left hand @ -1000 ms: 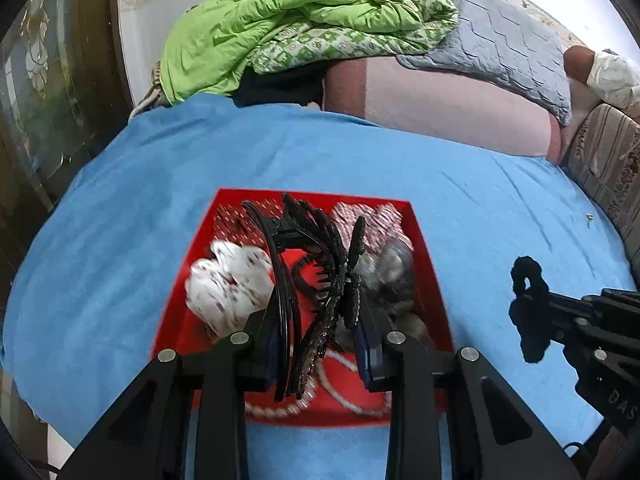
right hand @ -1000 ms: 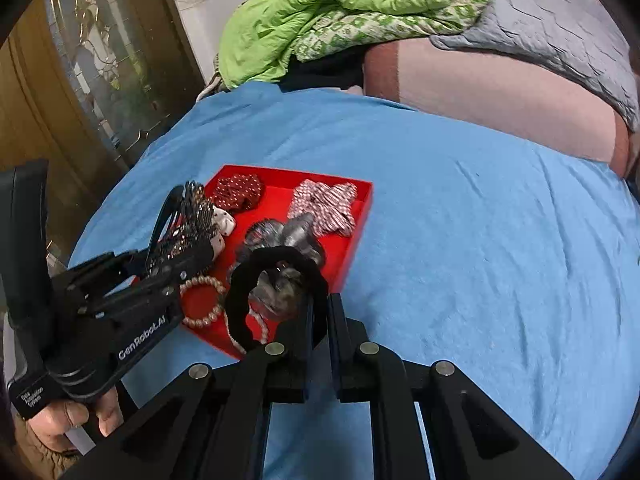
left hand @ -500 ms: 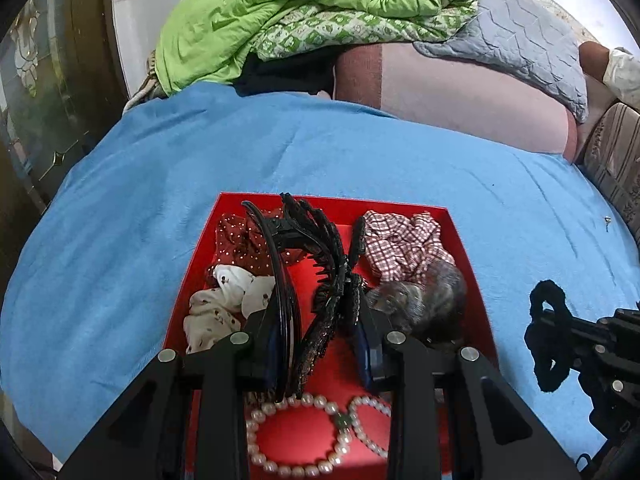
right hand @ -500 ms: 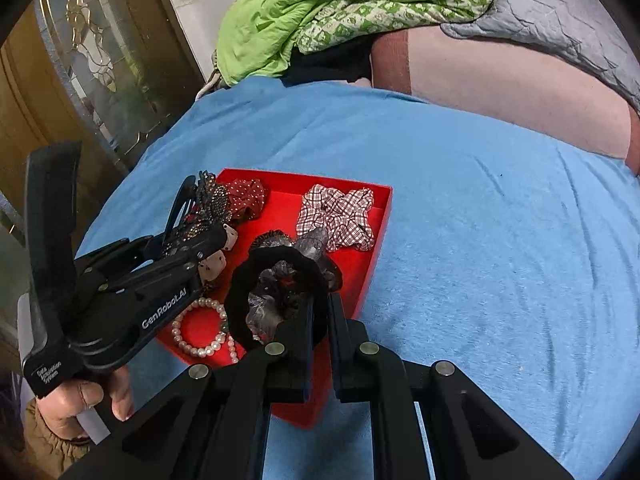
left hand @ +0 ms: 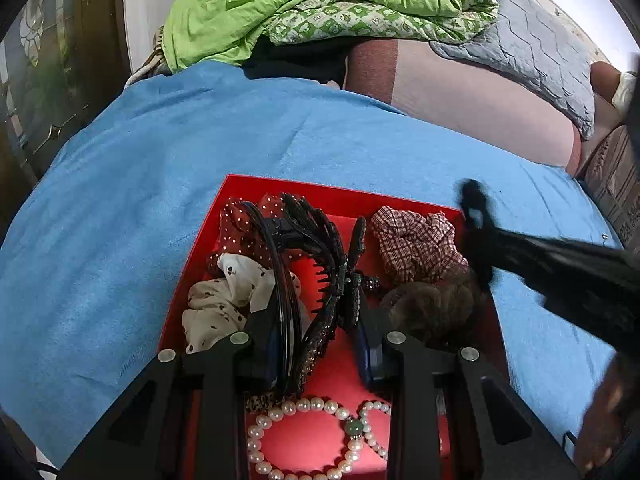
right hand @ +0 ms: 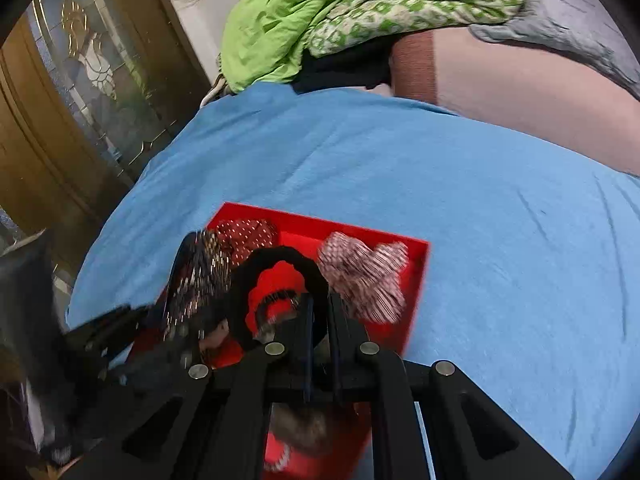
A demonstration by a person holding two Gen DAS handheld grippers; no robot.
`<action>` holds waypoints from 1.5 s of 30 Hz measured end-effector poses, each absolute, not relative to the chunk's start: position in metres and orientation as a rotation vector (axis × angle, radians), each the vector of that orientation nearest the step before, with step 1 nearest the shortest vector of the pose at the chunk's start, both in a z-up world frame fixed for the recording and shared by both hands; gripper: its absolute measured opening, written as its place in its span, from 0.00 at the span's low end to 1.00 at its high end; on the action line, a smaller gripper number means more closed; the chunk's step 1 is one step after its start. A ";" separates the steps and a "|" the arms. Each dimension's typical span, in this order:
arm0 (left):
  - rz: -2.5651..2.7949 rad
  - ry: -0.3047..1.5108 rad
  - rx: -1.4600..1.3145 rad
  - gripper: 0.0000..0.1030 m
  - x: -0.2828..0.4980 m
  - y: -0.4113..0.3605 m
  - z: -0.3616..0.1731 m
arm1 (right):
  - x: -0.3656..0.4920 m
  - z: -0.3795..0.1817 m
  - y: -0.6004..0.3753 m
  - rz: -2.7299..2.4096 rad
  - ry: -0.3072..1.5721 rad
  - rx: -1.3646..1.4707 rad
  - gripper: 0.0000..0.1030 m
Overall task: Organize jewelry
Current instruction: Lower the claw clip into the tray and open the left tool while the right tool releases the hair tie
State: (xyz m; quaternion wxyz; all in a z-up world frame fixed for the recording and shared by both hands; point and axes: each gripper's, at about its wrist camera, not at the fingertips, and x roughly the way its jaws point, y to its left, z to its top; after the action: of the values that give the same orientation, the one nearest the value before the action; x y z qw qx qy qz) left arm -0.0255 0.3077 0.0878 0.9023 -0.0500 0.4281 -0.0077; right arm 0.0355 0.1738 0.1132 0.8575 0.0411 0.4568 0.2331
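Handheld gripper hardware: matte black, two fingers per unit.

Left gripper (left hand: 322, 344): angular black linkage arms, triangular cut-outs, four round silver screw heads, dark blue pads on the fingers (left hand: 370, 354). Right gripper (right hand: 320, 312): identical black frame, same silver screws, thin dark inner faces; its body appears blurred in the left wrist view.

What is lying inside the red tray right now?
In the red tray: a dotted red scrunchie, a cream scrunchie, a checked scrunchie, a furry brown scrunchie and pearl bracelets. The tools cover the tray's near corners.
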 end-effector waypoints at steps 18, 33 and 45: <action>-0.073 0.935 -0.111 0.28 -0.027 0.310 0.071 | 0.085 0.066 0.220 0.537 1.099 0.102 0.09; -0.076 0.951 -0.085 0.28 -0.025 0.305 0.063 | 0.092 0.059 0.224 0.520 1.123 0.083 0.09; -0.089 0.915 -0.093 0.48 -0.030 0.305 0.070 | 0.090 0.064 0.222 0.538 1.104 0.103 0.35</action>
State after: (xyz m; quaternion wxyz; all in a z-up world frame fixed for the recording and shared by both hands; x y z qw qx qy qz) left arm -0.0300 0.3053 0.0697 0.8952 -0.0451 0.4413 -0.0430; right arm 0.0905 0.2218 0.0638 0.8161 0.0484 0.5178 0.2523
